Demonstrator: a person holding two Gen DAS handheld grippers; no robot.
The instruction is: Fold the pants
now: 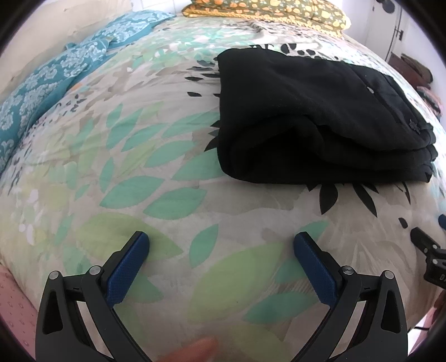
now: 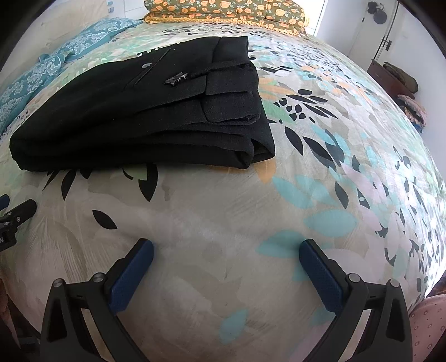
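Your left gripper (image 1: 221, 242) hangs over the leaf-print bedspread (image 1: 167, 172) with its blue-padded fingers (image 1: 126, 274) spread wide and nothing between them. Your right gripper (image 2: 225, 249) is the same, spread wide and empty above the bedspread (image 2: 320, 172). The black pants (image 1: 312, 117) lie folded in a thick, layered stack on the bed, ahead of both grippers and well clear of them: up and to the right from the left wrist, up and to the left (image 2: 139, 111) from the right wrist (a small metal ornament (image 2: 175, 78) sits on top near the waistband). A teal patterned cloth (image 1: 50, 75) lies along the far left edge, and an orange-flowered pillow (image 2: 223, 11) sits at the head of the bed.
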